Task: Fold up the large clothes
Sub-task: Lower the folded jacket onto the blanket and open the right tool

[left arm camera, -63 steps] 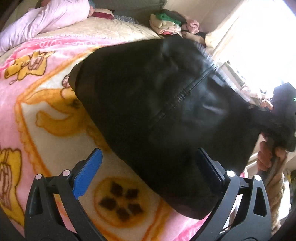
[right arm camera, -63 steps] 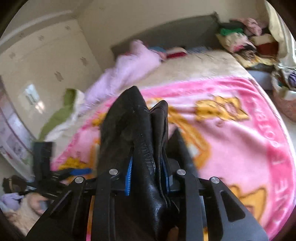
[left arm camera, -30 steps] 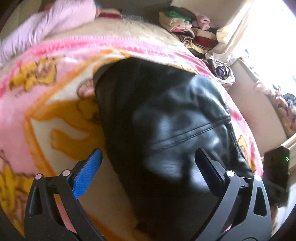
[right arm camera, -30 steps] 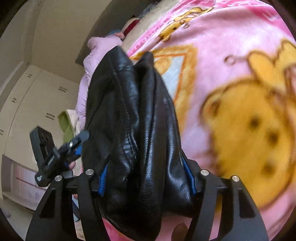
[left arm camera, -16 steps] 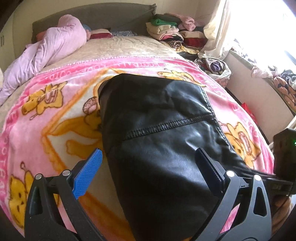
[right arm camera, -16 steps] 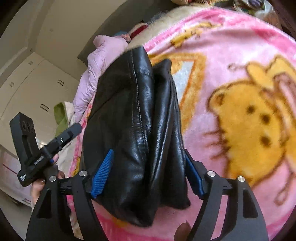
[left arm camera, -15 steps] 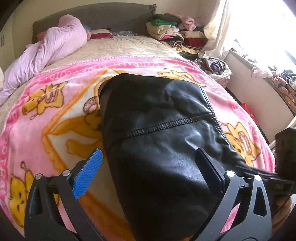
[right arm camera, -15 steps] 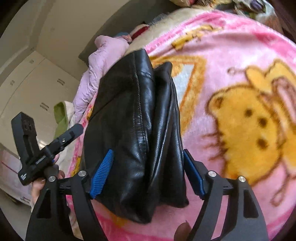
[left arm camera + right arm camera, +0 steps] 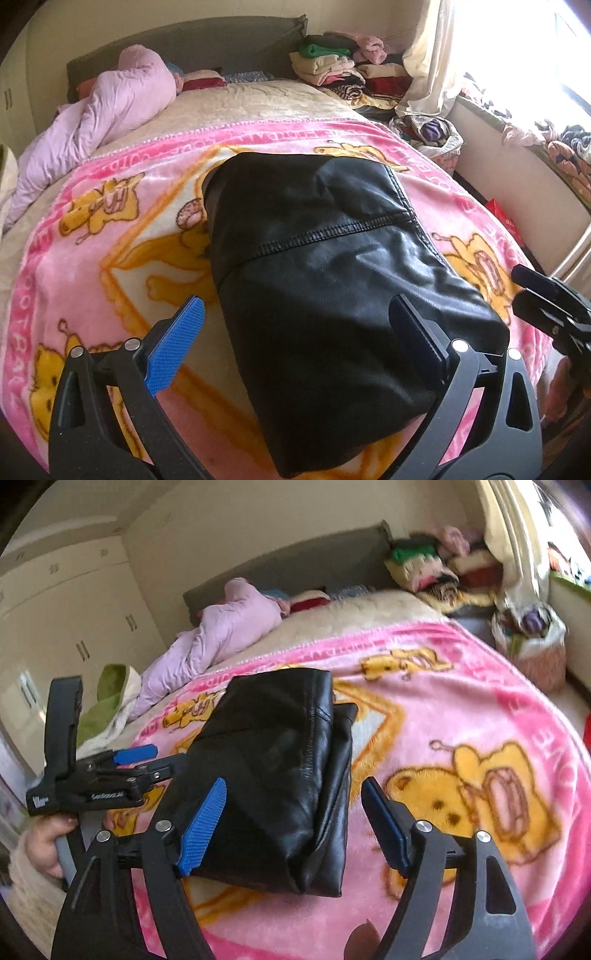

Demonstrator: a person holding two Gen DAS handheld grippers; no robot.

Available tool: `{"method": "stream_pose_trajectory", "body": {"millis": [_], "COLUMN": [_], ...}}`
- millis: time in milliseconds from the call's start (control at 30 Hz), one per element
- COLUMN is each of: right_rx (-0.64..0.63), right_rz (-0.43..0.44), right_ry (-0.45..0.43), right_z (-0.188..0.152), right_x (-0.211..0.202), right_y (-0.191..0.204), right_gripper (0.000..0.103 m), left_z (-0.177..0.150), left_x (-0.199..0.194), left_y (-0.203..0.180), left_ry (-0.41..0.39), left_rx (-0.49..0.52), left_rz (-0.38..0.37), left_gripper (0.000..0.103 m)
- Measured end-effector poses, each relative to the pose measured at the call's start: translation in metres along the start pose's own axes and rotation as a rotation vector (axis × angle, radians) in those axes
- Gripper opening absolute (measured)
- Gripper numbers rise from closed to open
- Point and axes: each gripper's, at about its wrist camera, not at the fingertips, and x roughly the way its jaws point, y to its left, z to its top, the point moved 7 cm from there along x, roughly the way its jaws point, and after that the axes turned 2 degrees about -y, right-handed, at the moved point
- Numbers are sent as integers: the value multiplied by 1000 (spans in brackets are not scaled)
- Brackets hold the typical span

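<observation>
Between parted fingers [image 9: 201, 821], folded jacket [image 9: 273, 775]

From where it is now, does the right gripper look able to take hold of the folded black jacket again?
Probably yes. The right gripper's tongs are open, and the folded black jacket lies on the pink blanket straight ahead of them. Nothing sits between them; the left gripper is off to the side.
</observation>
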Motion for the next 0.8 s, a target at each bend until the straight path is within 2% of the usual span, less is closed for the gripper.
{"method": "stream_pose_trajectory", "body": {"millis": [100,133,167,233,300,367,467,633,700,767,800], "right_rx": [-43,-55,-69,-86,-106,-96,-50,-71,-75,-65,-59], "right_rz": [6,7,8,-15,-87,-108,-92,-86,-91,-92,-97], "right_ry": [1,9,34,82,129,148,154,106,74,35,9], "right_z": [-7,-10,-16,-26,-38,-44,-44,-37,-34,-30,-28], "right_x": [1,3,7,19,33,39,40,23,13,0,-8], "right_y": [10,14,17,18,11,4,-3,1,4,6,6], "right_gripper": [66,61,54,49,49,49,49,50,54,80,86], "left_z": [-4,-7,-10,-16,-22,-29,-34,-36,-36,-36,-36], "left_x": [-6,-7,-8,-8,-8,-8,-11,-17,-22,-27,-32], "left_y": [-1,-2,-2,-4,-3,-4,-5,-9,-10,-11,-12], "left_ry": [-11,-11,-8,-2,8,17,16,5,-2,-15,-24], "left_rx": [12,17,21,25,20,14,8,-3,-6,-11,-14], "left_rz": [16,19,21,26,27,22,18,12,15,16,16], "left_gripper": [94,94,94,94,94,94,94,94,94,94,94]}}
